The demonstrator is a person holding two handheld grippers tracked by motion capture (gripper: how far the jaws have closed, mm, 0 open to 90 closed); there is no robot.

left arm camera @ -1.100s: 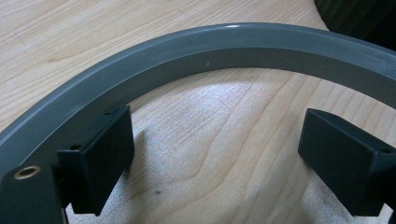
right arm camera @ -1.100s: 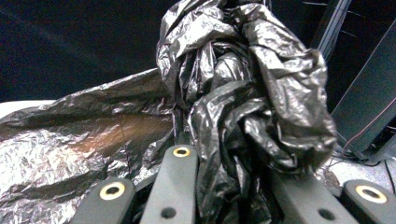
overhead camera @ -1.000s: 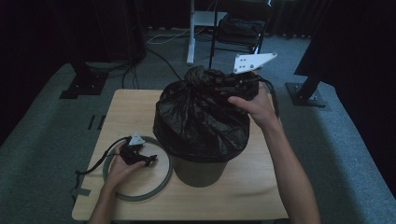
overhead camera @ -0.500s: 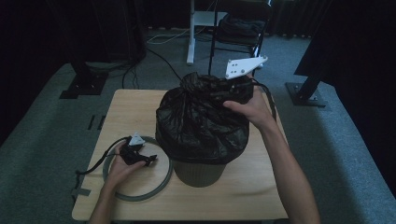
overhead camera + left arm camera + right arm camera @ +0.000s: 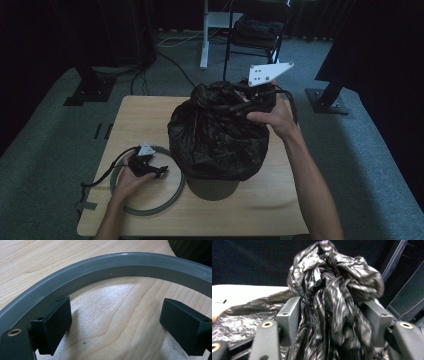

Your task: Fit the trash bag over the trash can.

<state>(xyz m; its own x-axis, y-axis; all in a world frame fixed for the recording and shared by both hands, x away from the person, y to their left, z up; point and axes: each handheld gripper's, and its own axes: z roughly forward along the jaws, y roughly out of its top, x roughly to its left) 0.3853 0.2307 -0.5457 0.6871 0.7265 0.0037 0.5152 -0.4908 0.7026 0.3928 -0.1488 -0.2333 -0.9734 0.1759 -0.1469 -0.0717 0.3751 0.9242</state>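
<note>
A black bin bag (image 5: 215,140) bulges over a dark round bin (image 5: 212,187) in the middle of the table. Its gathered top (image 5: 332,277) stands between the jaws of my right gripper (image 5: 236,100) (image 5: 334,315). Those jaws have just been opening, and the crumpled plastic fills the gap between them. My left gripper (image 5: 159,171) (image 5: 115,325) rests open on the wood inside a grey ring (image 5: 170,200) (image 5: 125,262). Its left jaw is close to the ring's inner edge, and nothing lies between its jaws.
The wooden table (image 5: 140,115) stands on grey carpet. Behind it are a black chair (image 5: 257,30), a white desk leg (image 5: 205,35) and cables on the floor. Dark stand feet sit at the left (image 5: 87,92) and the right (image 5: 327,102).
The right gripper's grey plate has shifted slightly at the bag's top, and the bunched plastic there looks looser. The left hand has stayed on the ring.
</note>
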